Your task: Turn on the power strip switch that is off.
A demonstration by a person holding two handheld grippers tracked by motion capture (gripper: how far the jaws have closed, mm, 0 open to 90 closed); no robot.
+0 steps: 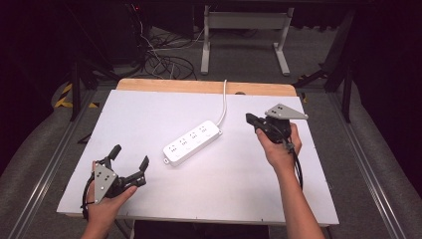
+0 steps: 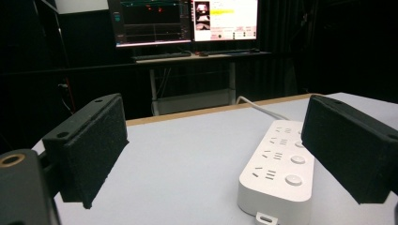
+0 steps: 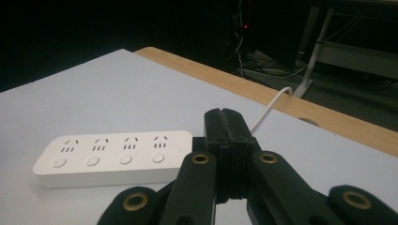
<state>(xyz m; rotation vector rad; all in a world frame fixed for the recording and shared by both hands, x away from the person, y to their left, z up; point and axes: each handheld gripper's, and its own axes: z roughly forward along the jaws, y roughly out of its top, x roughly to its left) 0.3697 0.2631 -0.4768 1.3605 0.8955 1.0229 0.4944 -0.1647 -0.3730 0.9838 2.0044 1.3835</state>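
A lab or recording studio, closed in by black curtains. White work table (image 1: 149, 114) on a grey floor with cables (image 1: 164, 62) tangled at the far side. Beyond, a desk with lit monitors (image 2: 185, 21) showing graphs and camera feeds.

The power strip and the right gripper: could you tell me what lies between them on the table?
Nothing: in the high view, bare white table separates the power strip from the shut right gripper.

bare table (image 1: 149, 114) all round, power strip (image 1: 192, 142) mid-table
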